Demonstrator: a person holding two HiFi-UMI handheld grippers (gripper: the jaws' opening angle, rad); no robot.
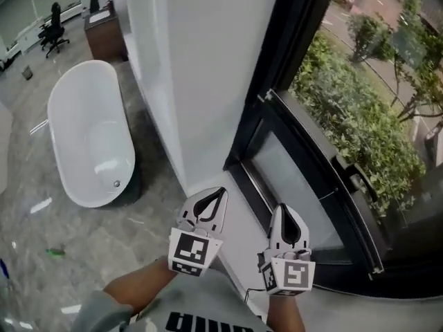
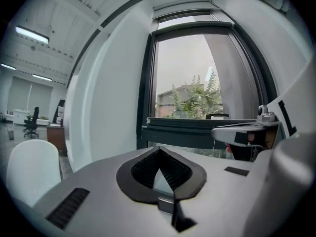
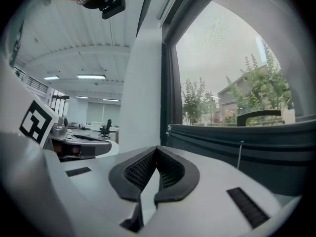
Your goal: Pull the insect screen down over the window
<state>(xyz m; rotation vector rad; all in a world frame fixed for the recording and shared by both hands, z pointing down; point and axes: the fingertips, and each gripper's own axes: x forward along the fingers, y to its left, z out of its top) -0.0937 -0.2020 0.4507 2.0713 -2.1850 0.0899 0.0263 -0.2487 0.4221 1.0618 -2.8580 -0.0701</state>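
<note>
**Two hand-held grippers before one window, seen from above.** The left gripper [image 1: 221, 192] and the right gripper [image 1: 284, 209] are shown side by side and apart, in front of one black-framed window [image 1: 277, 54]. Each is seen with its jaws fully together, tip against tip. Nothing is held between them in either gripper view. One marker cube is carried on each gripper, two in all.

One lower sash [image 1: 297, 178] is shown with one dark handle [image 1: 360, 178], and one thin cord [image 3: 240, 154] hangs in front of it. One white bathtub [image 1: 90, 133] stands on the grey floor [image 1: 90, 254], to the left of one white wall [image 1: 201, 68]. One office chair [image 1: 54, 30] is placed well behind the tub.

The insect screen is hard to make out. Only one pale box [image 2: 187, 8] across the head of the window may belong to it, and sky and shrubs [image 1: 353, 109] are seen clearly through the opening below. Whether the sash is open cannot be told. The left forearm [image 1: 131, 292] and right forearm [image 1: 285, 313] are cut off by the lower edge, and the window's head is cut off in the head view.
</note>
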